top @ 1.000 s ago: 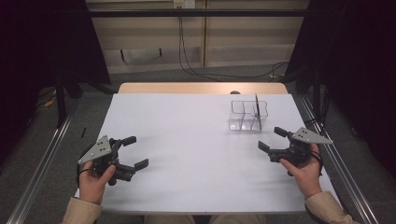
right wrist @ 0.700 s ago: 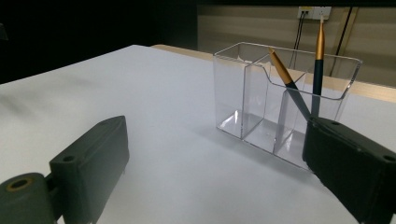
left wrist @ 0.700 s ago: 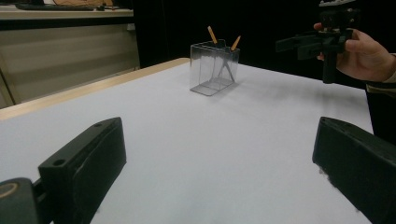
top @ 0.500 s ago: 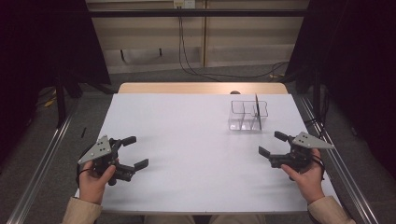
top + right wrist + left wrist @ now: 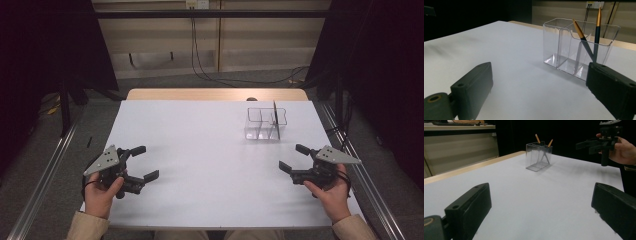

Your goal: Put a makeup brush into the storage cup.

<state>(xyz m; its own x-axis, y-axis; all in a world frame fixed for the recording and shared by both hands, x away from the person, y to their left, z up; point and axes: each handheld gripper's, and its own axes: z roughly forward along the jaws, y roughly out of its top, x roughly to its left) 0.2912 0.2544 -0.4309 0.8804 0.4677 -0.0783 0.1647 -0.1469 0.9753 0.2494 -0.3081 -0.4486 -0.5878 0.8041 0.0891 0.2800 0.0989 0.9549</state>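
The white table (image 5: 210,165) spreads wide and bare between the two hands, so there is little here to knock but one thing. That thing is the clear holder (image 5: 265,123), sitting toward the far right of the table, well ahead of the right gripper (image 5: 295,157) and well apart from the left gripper (image 5: 143,162). It looks light and see-through, and that is the first worry: a jaw coming in low could shove it across the smooth top or tip it rather than reach inside. Its walls are hard to read against the white, so judging the rim is tricky.

Right gripper, jaws spread wide, nothing held, low over the near right of the table and aimed at the holder. Left gripper, jaws also apart and empty, waits at the near left.

Down to the small stuff: two pencils (image 5: 589,37) stand in the holder's right-hand compartment, leaning against each other, tips crossing low. That is the real risk, I'd say. Close on one and the other may ride up with it, or get flicked out. They are thin, too, so a wide jaw closing off-centre could simply slip past.
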